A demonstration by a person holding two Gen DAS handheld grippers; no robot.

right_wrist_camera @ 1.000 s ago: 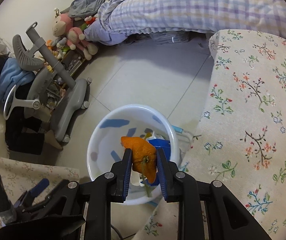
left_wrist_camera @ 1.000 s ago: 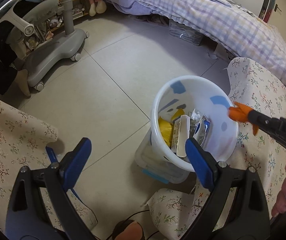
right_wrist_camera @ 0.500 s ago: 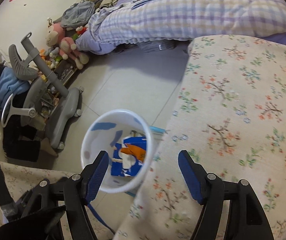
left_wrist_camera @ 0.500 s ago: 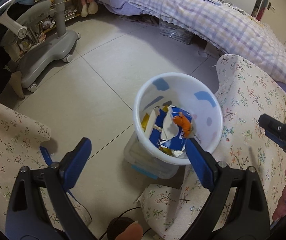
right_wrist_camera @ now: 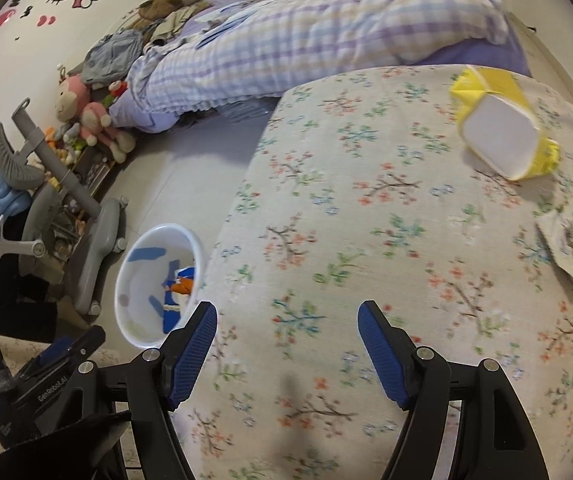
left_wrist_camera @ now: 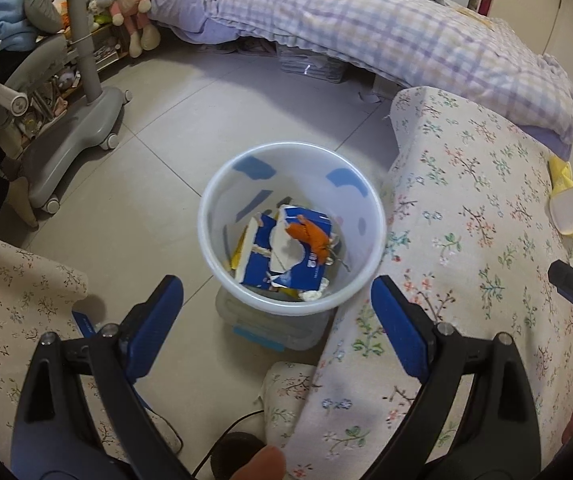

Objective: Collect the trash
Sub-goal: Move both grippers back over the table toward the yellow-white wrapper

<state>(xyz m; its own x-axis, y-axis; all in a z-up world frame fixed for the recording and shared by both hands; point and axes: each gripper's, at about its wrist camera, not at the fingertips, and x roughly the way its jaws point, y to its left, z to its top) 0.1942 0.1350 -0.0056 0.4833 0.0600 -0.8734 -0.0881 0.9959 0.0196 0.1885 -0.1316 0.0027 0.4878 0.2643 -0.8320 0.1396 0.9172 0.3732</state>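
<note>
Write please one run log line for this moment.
orange peel: in white bin | left gripper: open, above bin | right gripper: open, over floral cloth | yellow carton: on cloth

An orange peel (left_wrist_camera: 311, 236) lay atop a torn blue-and-white carton (left_wrist_camera: 286, 252) inside the white bin (left_wrist_camera: 370, 248) on the floor; a crumpled yellow carton (right_wrist_camera: 502, 124) lay on the far-right tabletop (right_wrist_camera: 366, 216).
</note>
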